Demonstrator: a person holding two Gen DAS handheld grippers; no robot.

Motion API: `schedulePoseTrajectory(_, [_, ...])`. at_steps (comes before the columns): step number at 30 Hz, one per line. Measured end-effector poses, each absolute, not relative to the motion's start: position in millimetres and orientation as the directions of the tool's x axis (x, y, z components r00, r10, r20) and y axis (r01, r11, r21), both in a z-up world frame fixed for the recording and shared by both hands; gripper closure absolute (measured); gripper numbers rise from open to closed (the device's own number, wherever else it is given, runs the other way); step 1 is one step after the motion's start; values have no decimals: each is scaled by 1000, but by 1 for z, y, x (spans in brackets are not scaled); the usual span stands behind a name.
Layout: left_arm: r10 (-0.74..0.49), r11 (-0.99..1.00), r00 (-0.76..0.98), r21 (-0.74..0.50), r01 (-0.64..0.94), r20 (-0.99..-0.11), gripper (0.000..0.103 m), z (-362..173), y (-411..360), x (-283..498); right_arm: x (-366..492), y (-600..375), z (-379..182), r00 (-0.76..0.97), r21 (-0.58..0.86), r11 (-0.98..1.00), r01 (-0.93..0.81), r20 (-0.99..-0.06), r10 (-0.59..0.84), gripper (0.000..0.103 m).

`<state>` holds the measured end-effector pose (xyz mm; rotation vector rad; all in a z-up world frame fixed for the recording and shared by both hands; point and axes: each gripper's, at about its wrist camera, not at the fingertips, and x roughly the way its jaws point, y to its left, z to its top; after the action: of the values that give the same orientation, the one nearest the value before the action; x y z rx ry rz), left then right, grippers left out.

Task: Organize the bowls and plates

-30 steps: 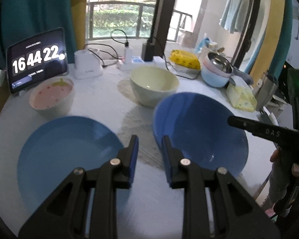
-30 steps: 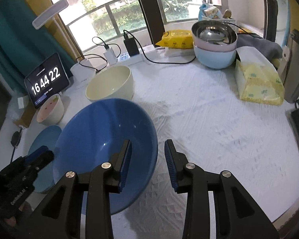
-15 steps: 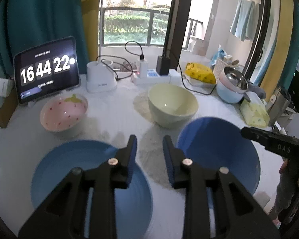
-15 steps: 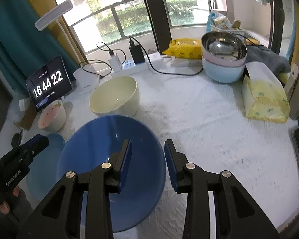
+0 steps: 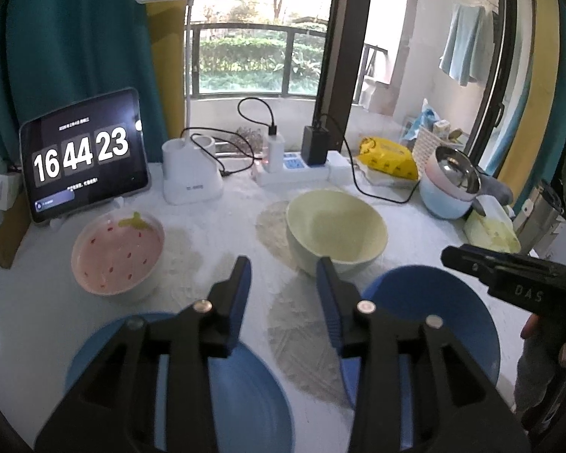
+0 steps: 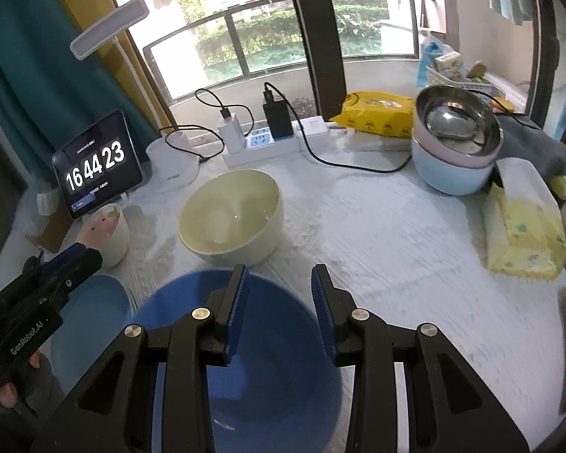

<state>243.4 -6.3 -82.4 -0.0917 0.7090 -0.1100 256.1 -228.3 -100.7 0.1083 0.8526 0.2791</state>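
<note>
A light blue plate [image 5: 245,400] lies at the near left of the white table, under my left gripper [image 5: 283,294], which is open and empty above it. A dark blue bowl [image 6: 268,370] sits at the near middle, under my right gripper [image 6: 279,302], also open and empty. The bowl also shows in the left wrist view [image 5: 449,317]. A pale yellow bowl [image 6: 232,217] stands behind it, and a pink strawberry bowl [image 5: 117,253] sits to the left. The plate shows in the right wrist view [image 6: 90,321].
A tablet clock [image 5: 83,154], a white lamp base [image 5: 190,177] and a power strip with cables [image 5: 294,170] line the back. Stacked bowls with a steel one on top [image 6: 454,139], a yellow packet [image 6: 377,111] and a tissue pack [image 6: 524,222] stand at right.
Both grippers have pulled back and risen from the table, so the plate and blue bowl now sit lower in view. Neither gripper took hold of anything.
</note>
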Motion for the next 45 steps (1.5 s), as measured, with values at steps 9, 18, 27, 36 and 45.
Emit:
schedulePoseTrajectory(9, [-130, 989, 729, -145, 43, -672, 64, -90, -8, 273, 287, -212, -100, 619, 228, 950, -212, -721, 311, 67])
schedulePoseTrajectory(18, [-137, 984, 702, -177, 15, -699, 64, -104, -5, 301, 323, -201, -111, 586, 262, 948, -182, -745, 319, 67])
schedulePoseTrajectory(27, [-138, 980, 661, -200, -18, -738, 64, -117, -8, 327, 354, -194, -129, 517, 267, 956, -117, -806, 289, 67])
schedulePoseTrajectory(36, [-181, 975, 578, -221, 0, -796, 64, -138, -22, 349, 372, -194, -155, 445, 276, 960, -43, -855, 266, 67])
schedulePoseTrajectory(45, [-149, 980, 556, -197, -28, -818, 64, -144, -24, 364, 378, -192, -172, 405, 297, 954, -45, -867, 290, 67])
